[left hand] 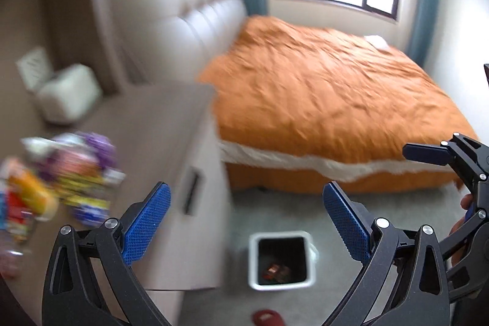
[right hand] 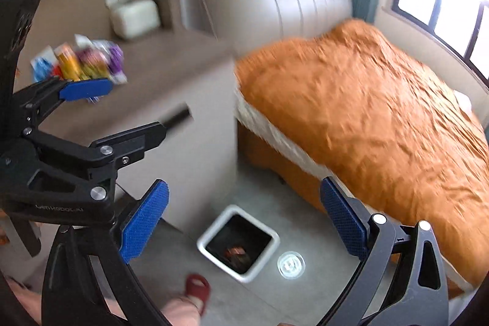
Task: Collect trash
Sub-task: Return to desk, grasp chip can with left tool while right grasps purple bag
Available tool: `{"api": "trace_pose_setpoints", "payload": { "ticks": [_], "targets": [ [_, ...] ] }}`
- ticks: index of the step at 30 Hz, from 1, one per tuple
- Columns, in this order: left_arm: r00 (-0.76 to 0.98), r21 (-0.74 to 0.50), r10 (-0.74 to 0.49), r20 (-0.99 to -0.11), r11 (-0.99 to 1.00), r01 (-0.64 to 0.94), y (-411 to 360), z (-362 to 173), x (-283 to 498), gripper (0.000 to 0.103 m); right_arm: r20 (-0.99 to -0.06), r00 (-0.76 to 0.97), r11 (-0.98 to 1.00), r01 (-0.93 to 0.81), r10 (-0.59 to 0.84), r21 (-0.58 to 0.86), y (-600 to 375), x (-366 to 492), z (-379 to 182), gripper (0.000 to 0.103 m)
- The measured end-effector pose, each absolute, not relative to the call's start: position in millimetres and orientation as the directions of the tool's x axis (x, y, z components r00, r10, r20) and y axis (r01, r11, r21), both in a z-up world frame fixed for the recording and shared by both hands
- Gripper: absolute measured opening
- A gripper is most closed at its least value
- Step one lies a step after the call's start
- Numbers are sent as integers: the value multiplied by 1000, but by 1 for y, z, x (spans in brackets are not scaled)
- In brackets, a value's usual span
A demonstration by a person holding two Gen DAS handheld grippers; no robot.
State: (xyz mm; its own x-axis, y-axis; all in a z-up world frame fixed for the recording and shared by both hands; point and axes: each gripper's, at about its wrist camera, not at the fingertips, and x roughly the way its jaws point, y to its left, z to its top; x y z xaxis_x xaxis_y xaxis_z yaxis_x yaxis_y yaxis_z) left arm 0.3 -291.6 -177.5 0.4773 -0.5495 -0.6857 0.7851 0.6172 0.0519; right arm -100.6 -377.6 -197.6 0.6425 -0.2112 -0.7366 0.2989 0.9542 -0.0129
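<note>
A pile of colourful snack wrappers lies on the beige nightstand; it also shows in the right wrist view. A white square trash bin with a black liner stands on the floor beside the nightstand and holds some reddish trash; it also shows in the right wrist view. My left gripper is open and empty above the bin. My right gripper is open and empty, also above the bin. The left gripper shows in the right wrist view, near the wrappers.
A bed with an orange cover stands right of the nightstand. A white box sits at the nightstand's back. A clear round lid lies on the floor by the bin. A red slipper is on the floor.
</note>
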Motion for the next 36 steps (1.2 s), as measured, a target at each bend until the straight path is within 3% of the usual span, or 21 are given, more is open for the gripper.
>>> {"api": "trace_pose_setpoints", "payload": {
  "ticks": [10, 16, 30, 31, 36],
  "targets": [
    [754, 139, -339, -562, 860, 490, -178, -106, 71, 98, -632, 775, 990, 88, 0, 108, -321, -14, -146, 98],
    [786, 112, -235, -572, 927, 359, -122, -107, 127, 98, -638, 765, 991, -3, 89, 135, -289, 36, -153, 98],
    [760, 154, -198, -619, 918, 365, -127, -153, 190, 96, -693, 707, 989, -69, 141, 132, -266, 120, -196, 98],
    [756, 154, -200, -624, 917, 369, -128, -155, 192, 95, -696, 704, 989, -70, 141, 130, -265, 124, -198, 98],
    [710, 129, -219, -669, 907, 401, -133, -173, 205, 62, -706, 691, 986, -70, 155, 149, -264, 137, -205, 98]
  ]
}}
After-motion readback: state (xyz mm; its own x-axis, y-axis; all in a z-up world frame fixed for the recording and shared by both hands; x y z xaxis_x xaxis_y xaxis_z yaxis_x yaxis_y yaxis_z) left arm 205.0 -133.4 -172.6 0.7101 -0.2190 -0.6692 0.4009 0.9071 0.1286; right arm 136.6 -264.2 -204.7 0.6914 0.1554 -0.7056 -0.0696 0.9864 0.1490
